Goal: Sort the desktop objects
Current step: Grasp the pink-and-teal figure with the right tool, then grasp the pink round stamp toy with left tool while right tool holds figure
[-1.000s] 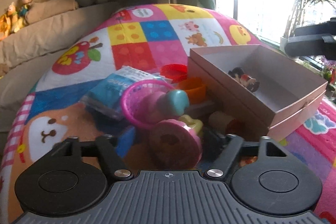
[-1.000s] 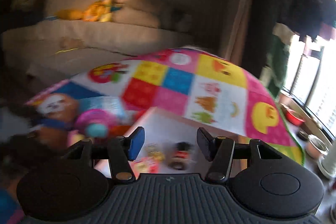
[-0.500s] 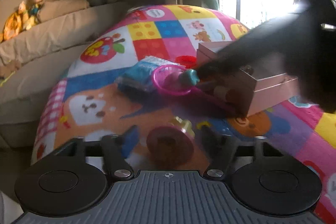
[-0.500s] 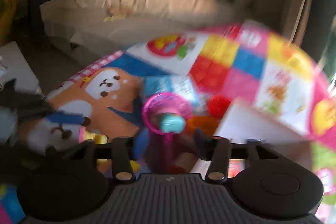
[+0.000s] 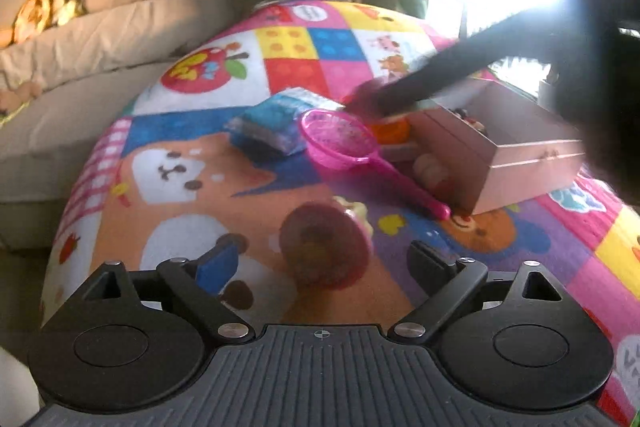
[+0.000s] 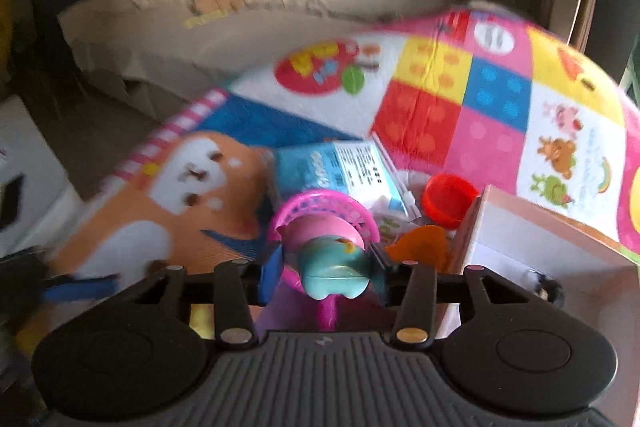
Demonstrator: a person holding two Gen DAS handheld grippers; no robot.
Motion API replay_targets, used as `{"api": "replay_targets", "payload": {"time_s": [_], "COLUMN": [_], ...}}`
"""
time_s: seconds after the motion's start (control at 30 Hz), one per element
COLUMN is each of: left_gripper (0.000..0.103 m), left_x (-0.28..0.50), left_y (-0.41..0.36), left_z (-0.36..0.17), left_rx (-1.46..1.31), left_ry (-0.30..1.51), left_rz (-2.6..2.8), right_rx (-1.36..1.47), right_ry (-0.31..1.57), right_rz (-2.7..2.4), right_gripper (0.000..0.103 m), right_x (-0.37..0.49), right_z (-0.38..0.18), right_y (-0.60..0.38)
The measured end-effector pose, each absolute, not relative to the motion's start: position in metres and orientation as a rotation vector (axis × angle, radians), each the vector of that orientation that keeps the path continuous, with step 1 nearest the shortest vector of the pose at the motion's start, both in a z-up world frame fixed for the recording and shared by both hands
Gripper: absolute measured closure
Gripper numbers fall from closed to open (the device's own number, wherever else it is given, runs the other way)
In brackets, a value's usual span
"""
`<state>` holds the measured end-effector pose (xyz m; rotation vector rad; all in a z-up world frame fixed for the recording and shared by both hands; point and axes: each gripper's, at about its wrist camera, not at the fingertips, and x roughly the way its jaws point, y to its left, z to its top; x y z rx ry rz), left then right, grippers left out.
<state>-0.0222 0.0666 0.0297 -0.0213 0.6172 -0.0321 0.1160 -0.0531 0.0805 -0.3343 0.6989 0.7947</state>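
Observation:
My left gripper (image 5: pixel 324 259) hangs low over the play mat (image 5: pixel 192 211), its jaws opening wide. A pink round toy (image 5: pixel 324 247) lies loose on the mat between its fingers, touching neither pad. My right gripper (image 6: pixel 326 265) reaches into the pink strainer (image 6: pixel 324 211), and its jaws are closing on a teal and pink toy (image 6: pixel 332 263) that fills the gap from pad to pad. In the left wrist view that gripper is a dark blur over the strainer (image 5: pixel 340 139). The pink box (image 5: pixel 500 143) stands to the right with a small figure (image 5: pixel 468 117) inside.
A blue wipes packet (image 6: pixel 340 175) lies behind the strainer. A red cup (image 6: pixel 450 199) and an orange piece (image 6: pixel 424 247) sit by the box wall (image 6: pixel 480 227). A yellow duck (image 5: pixel 354 209) lies behind the round toy. A beige sofa (image 5: pixel 120 27) borders the mat.
My left gripper pulled back from the pile, opened, and let the pink round toy go onto the mat. My right gripper swung from above the box to the strainer and narrowed around the teal toy.

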Motion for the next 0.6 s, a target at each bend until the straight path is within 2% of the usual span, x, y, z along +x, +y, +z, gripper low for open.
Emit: {"api": "replay_targets", "payload": {"time_s": [0.2, 0.37, 0.6], "left_gripper": [0.006, 0.006, 0.003], "left_x": [-0.013, -0.005, -0.008], "left_y": [0.063, 0.048, 0.022], "left_z": [0.025, 0.025, 0.041], "left_rx": [-0.059, -0.077, -0.062], "left_ry": [0.659, 0.678, 0.639], "left_rz": [-0.042, -0.091, -0.195], "right_rx": [-0.207, -0.259, -0.225], "right_ry": [0.638, 0.642, 0.664], "right_rz": [0.888, 0.755, 0.637], "right_gripper": [0.057, 0.057, 0.053], "right_x": [0.045, 0.009, 0.011], "right_z": [0.101, 0.065, 0.025], "right_y": [-0.153, -0.203, -0.227]}}
